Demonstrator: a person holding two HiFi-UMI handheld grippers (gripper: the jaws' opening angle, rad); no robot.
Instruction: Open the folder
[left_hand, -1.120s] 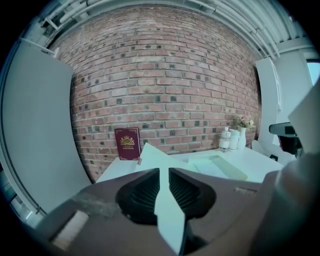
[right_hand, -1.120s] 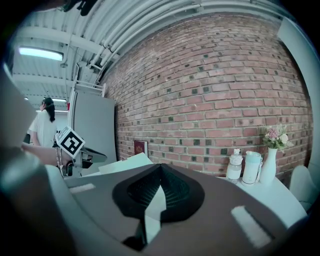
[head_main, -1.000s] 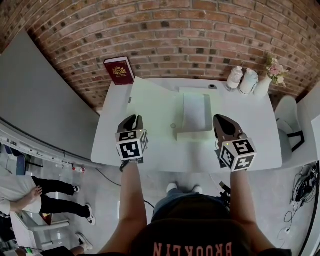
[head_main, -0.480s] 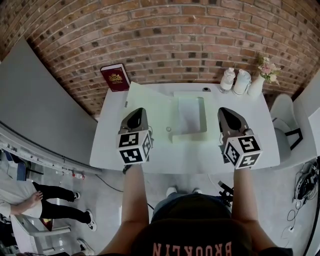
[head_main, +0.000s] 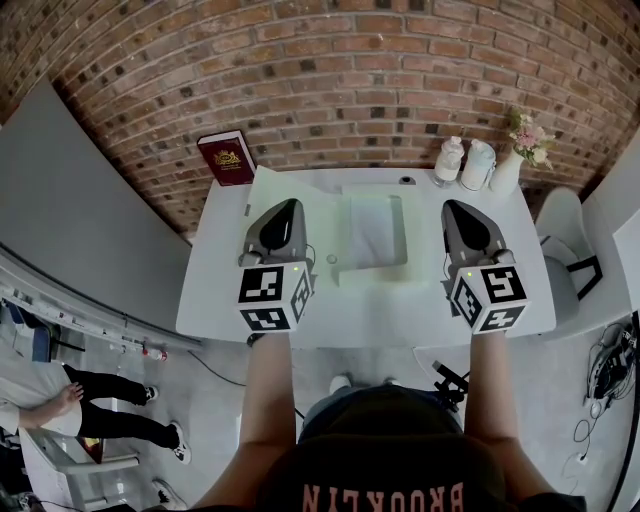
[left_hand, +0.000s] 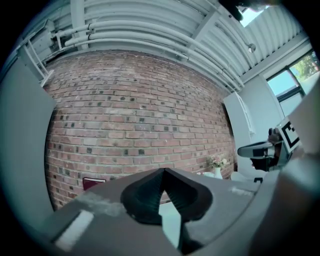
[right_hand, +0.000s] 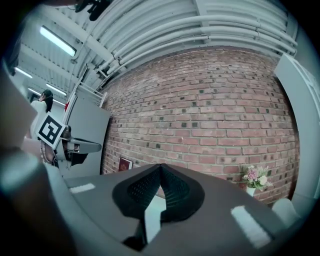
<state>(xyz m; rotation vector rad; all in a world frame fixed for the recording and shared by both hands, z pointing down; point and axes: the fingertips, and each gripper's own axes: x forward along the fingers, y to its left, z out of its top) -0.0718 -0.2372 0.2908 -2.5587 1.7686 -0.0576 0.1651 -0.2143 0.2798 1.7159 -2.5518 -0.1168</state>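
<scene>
The pale green folder (head_main: 300, 195) lies open on the white table (head_main: 430, 300): its cover is spread to the left and a white sheet (head_main: 372, 222) lies in its right half. My left gripper (head_main: 289, 207) hangs above the folder's left flap, held up off the table and apart from it. Its jaws are shut tip to tip on nothing in the left gripper view (left_hand: 163, 172). My right gripper (head_main: 457, 208) hovers to the right of the folder, also shut and empty (right_hand: 160, 167). Both point level at the brick wall.
A red book (head_main: 226, 158) leans against the brick wall at the back left. Two bottles (head_main: 447, 160) and a flower vase (head_main: 515, 150) stand at the back right corner. A chair (head_main: 570, 235) is beside the table's right end. A person (head_main: 40, 395) stands at the lower left.
Both grippers have risen off the table and now look larger and farther up the picture. The open folder has not moved.
</scene>
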